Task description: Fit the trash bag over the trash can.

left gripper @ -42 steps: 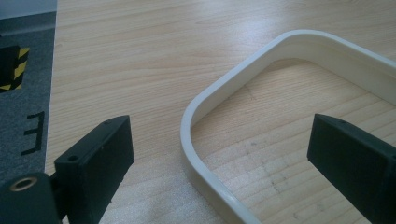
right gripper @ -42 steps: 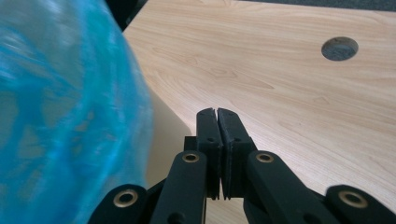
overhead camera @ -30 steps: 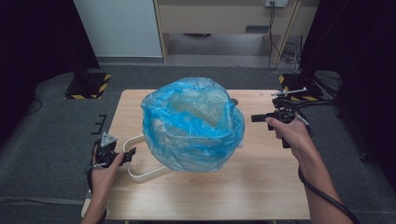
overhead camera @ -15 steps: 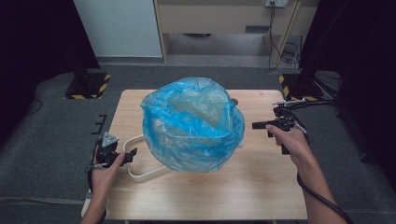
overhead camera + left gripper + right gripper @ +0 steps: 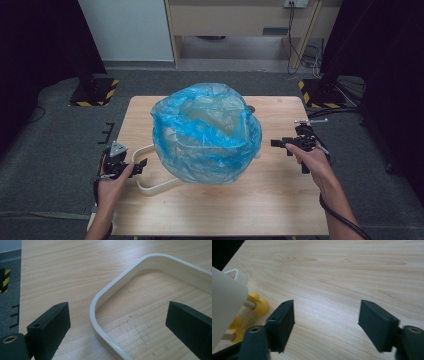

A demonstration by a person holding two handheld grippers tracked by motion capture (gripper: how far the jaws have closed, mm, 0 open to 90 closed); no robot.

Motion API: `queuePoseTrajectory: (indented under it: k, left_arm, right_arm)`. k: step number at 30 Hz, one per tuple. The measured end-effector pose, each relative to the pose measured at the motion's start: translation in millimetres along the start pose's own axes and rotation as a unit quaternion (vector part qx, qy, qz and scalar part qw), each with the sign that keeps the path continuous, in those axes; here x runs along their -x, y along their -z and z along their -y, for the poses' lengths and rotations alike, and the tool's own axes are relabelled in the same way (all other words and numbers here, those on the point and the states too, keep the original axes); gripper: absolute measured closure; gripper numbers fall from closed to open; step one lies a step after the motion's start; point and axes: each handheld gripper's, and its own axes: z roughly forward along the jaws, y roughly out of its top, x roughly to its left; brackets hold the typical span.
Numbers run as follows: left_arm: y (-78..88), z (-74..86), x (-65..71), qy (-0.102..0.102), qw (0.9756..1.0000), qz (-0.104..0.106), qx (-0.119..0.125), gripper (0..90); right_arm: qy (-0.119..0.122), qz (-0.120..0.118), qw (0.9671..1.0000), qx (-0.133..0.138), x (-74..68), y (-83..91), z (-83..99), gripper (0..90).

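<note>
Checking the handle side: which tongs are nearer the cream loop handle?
Left. The left tongs straddle the cream loop handle, open; the right tongs hang beyond the blue bag.

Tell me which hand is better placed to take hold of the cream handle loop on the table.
Left. The left gripper sits right beside the cream handle loop, fingers open around its corner. The right gripper is across the blue bag, open over bare table.
</note>
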Motion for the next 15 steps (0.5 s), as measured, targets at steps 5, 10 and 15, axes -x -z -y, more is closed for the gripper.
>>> queuePoseTrajectory:
  k: [5, 10, 15]
  left_arm:
    - [0.1, -1.0, -0.1, -0.006, 1.0000, 0.003, -0.003, 4.9]
    - [-1.8, -3.5, -1.8, -0.016, 0.9998, 0.009, -0.006, 4.6]
    - [-3.7, -10.4, -8.3, -0.026, 0.9995, 0.011, -0.009, 4.6]
  right_arm:
    - [0.010, 0.014, 0.9999, 0.000, 9.4, -7.5, 14.5, 16.9]
    - [0.010, 0.022, 0.9997, 0.006, 18.3, -13.5, 27.7, 11.2]
    - [0.008, 0.036, 0.9992, 0.014, 27.9, -14.9, 39.2, 9.8]
